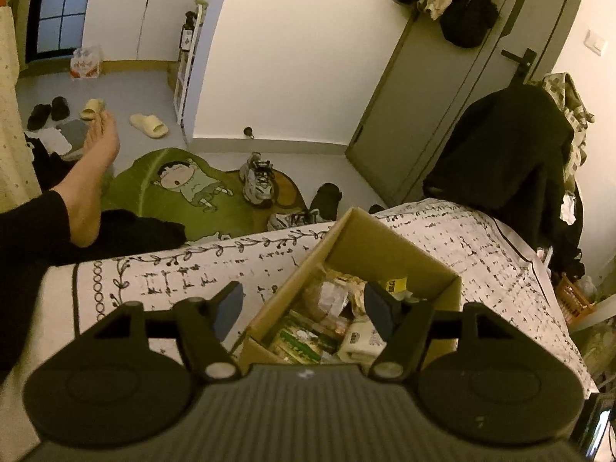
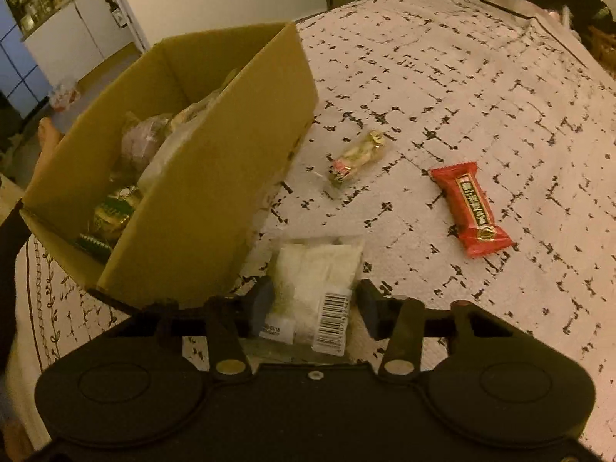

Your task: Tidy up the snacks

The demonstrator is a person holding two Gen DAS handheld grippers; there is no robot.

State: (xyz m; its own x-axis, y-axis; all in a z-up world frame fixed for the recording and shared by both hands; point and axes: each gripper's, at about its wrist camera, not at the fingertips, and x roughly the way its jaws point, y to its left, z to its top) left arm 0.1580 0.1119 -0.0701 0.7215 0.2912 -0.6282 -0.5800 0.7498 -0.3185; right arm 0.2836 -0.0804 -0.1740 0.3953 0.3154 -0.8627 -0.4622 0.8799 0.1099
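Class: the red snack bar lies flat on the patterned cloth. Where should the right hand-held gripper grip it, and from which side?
Grip the red snack bar across its narrow middle, coming from above with the fingers straddling its long sides. It lies flat and diagonal, apart from the other snacks, so the right hand-held gripper probably needs turning to match.

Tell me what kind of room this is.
Most likely a lived-in bedroom or small studio flat: a patterned bedspread holding the cardboard snack box, clothes hung over the door, and slippers and sneakers on the floor.
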